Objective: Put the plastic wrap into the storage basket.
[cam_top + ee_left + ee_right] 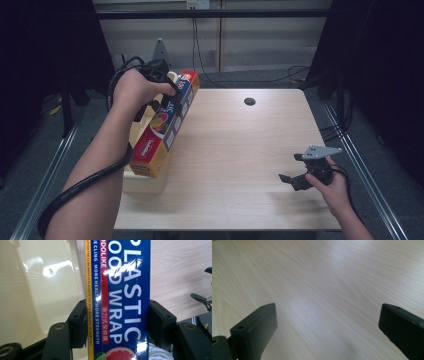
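- Two black jaws of the left gripper (113, 325) press on both sides of the plastic wrap box (120, 302), so it holds the box tight.
- Big white letters on the blue box say PLASTIC WRAP, and a pink grapefruit picture sits near the bottom edge in the left gripper view.
- From the high view, the box (167, 125) is long and lies tilted at the left edge of the wooden table (235, 150), with its near end resting on a cream tray (142, 182).
- Shiny cream plastic of the tray (37, 290) sits just beside the box.
- Over on the right, the right gripper (295, 172) hangs low above the bare table, well apart from the box.
- Its jaws stand wide open with nothing between them.
- One small dark hole (249, 101) sits near the far edge of the table.
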Tool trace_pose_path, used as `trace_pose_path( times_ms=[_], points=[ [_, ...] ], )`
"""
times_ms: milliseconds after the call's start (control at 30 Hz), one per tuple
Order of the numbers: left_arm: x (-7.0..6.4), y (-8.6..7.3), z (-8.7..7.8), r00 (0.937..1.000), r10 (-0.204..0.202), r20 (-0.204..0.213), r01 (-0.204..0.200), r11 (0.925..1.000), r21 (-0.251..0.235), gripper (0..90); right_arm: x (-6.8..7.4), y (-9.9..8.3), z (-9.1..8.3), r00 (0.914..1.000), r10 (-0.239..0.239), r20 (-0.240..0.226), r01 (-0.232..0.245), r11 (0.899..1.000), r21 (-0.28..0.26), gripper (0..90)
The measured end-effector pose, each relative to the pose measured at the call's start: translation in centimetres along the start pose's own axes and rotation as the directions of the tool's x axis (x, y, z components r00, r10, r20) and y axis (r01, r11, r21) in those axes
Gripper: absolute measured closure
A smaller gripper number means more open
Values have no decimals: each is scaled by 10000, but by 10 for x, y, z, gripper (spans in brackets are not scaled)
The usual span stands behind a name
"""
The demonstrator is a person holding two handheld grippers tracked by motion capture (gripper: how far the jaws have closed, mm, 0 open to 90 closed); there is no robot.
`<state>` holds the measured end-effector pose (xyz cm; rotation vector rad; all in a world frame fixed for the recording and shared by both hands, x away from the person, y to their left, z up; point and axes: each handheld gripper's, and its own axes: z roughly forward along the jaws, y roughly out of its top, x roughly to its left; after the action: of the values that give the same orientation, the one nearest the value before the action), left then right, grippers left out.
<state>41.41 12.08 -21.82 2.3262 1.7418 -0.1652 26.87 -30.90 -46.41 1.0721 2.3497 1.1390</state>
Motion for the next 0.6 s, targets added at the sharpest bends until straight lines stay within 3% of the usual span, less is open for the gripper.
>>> trace_pose_path(
  times_ms=[200,600],
  points=[
    [13,-6,-6,9996,-233,-172,232,9997,-100,412,0,0,0,9999,-58,97,58,10000,-22,21],
    [25,-14,-10,9975,-681,-204,678,9975,-185,412,0,0,1,9999,-74,79,74,10000,-23,21]
  ],
)
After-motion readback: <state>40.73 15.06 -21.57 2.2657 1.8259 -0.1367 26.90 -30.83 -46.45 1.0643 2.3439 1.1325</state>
